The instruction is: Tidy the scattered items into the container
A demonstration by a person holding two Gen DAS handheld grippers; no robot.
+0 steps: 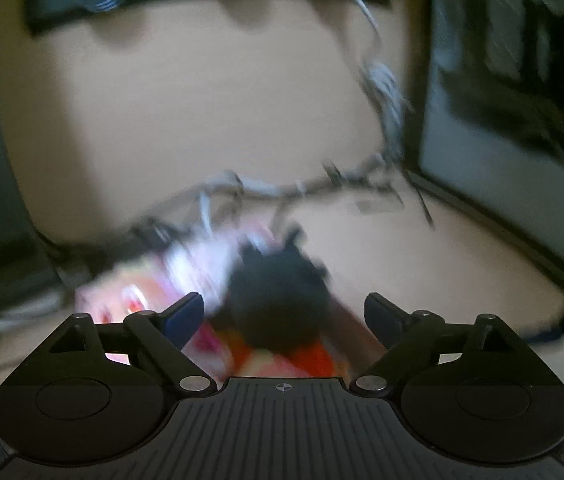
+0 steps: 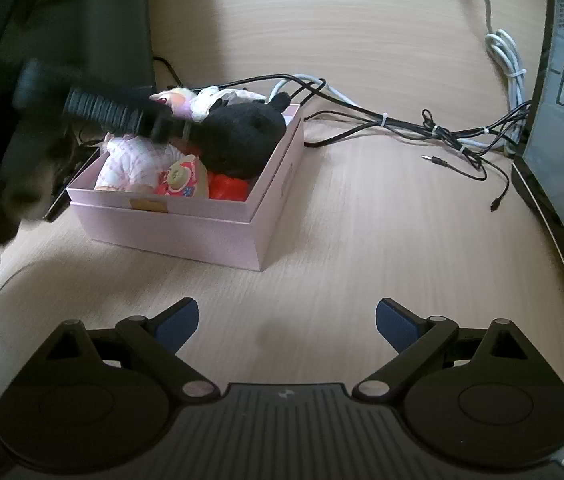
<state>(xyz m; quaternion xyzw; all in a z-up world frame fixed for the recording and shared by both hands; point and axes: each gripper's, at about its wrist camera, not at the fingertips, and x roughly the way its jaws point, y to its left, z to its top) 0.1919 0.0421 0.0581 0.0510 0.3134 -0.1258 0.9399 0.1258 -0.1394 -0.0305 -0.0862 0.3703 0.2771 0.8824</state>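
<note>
The pink box point(image 2: 185, 216) sits left of the middle in the right wrist view, and it is full of soft toys, with the black plush toy point(image 2: 241, 140) lying on top of the pile near the box's far right corner. The left gripper point(image 1: 284, 314) is wide open with nothing held, right above the black toy in its own blurry view, and the right gripper point(image 2: 286, 320) is wide open and empty too, low in its frame over the bare table point(image 2: 362, 240). The black toy looks light, squashy and not breakable, so its fat round middle seems the best place to pinch it.
</note>
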